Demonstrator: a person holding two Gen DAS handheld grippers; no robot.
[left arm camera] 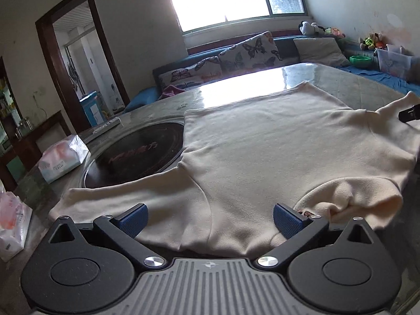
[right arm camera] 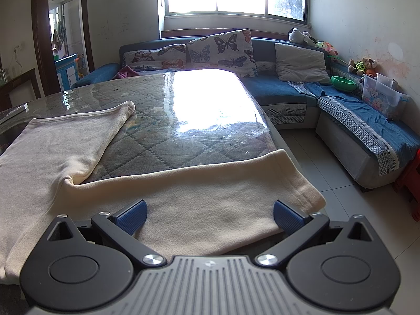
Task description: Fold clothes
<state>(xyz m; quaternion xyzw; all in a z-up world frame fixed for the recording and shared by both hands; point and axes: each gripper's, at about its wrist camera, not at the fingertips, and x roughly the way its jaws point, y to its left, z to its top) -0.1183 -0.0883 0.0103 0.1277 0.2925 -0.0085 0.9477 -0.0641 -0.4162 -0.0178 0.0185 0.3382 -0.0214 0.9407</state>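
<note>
A cream fleece long-sleeved top (left arm camera: pixel 262 144) lies spread flat on the table. In the left wrist view one sleeve (left arm camera: pixel 110 199) runs out to the left, and the collar (left arm camera: pixel 349 199) with a small label lies bunched at the near right. My left gripper (left arm camera: pixel 210 210) is open over the near edge between them, holding nothing. In the right wrist view the other sleeve (right arm camera: pixel 210 191) stretches right to the table's edge. My right gripper (right arm camera: pixel 210 206) hovers open above it, its blue pads (right arm camera: pixel 132 216) apart. The top's far hem corner (right arm camera: pixel 126 109) rests further back.
A round dark hob (left arm camera: pixel 136 152) is set into the table beside the top. A tissue pack (left arm camera: pixel 63 157) and a plastic bag (left arm camera: pixel 13 225) sit at the left. The quilted table cover (right arm camera: pixel 183 120) lies under clear plastic. A blue corner sofa (right arm camera: pixel 341 110) and tiled floor (right arm camera: pixel 328 162) lie to the right.
</note>
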